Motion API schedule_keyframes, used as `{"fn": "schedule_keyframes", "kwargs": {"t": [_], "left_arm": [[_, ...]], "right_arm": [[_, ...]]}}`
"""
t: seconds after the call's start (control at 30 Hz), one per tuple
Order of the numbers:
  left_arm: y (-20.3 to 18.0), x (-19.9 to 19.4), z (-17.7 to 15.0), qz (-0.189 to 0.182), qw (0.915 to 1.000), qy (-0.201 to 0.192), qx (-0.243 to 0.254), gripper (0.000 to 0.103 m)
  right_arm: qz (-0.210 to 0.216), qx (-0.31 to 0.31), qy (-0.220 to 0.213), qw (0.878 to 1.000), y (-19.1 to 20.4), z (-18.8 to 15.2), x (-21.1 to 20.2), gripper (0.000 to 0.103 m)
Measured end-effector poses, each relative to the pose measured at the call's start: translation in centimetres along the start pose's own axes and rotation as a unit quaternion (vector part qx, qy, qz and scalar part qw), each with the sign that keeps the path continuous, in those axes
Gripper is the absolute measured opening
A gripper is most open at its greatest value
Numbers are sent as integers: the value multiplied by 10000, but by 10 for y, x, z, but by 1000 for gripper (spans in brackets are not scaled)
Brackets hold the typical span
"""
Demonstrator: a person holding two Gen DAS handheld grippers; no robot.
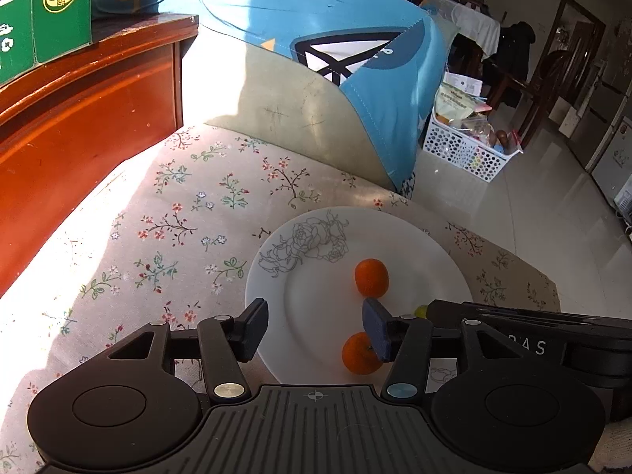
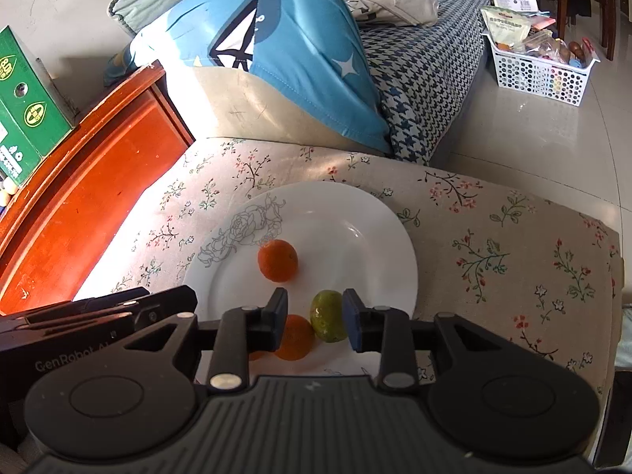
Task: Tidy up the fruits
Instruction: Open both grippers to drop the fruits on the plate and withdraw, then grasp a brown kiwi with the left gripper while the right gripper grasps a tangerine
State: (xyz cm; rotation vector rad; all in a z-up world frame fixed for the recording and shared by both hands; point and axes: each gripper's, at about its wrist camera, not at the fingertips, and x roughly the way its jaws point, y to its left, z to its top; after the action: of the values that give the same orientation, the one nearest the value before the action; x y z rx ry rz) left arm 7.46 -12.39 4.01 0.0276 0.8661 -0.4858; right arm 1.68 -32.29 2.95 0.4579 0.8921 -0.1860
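A white plate (image 1: 410, 245) (image 2: 375, 229) with a rose drawing lies on the floral cloth. Two oranges rest on it: one (image 1: 371, 277) (image 2: 277, 259) near the middle, the other (image 1: 357, 355) (image 2: 296, 337) at the near rim. A green fruit (image 2: 328, 316) (image 1: 420, 311) lies beside the near orange. My left gripper (image 1: 316, 328) is open over the plate, and the near orange sits half hidden behind its right finger. My right gripper (image 2: 315, 322) is open, with the green fruit against its right pad and clear of the left pad.
A red-brown wooden cabinet (image 1: 79, 138) with a green box (image 1: 59, 8) stands on the left. A blue cushion (image 1: 316, 19) lies behind the cloth. A white perforated basket (image 1: 466, 150) (image 2: 541, 67) of packets sits on the tiled floor at the right.
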Motion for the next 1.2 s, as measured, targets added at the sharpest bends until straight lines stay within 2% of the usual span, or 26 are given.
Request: {"fn": "schedule_keyframes", "kwargs": {"t": [0.13,0.43,0.63,0.83,1.2], "left_arm": [[2,-11,0,0,10000,9,-9,61],[22,-43,-4,239,9997,-37,-87,62],[48,-58,-15,447,9981,19,-432,62],[64,-71,-30,574,9970,35,-527,62],[74,-81,-66,697,9963,337,-375,62]], "right_arm": [[40,-139,-31,9999,7,-2,-5,35],[264,-468,-47,9985,28,-11,-18,35],[479,-679,102,9965,43,-26,-22,35],[689,-910,272,9931,58,-42,-23,35],[1059,-1357,759,9821,83,-78,-14,35]]}}
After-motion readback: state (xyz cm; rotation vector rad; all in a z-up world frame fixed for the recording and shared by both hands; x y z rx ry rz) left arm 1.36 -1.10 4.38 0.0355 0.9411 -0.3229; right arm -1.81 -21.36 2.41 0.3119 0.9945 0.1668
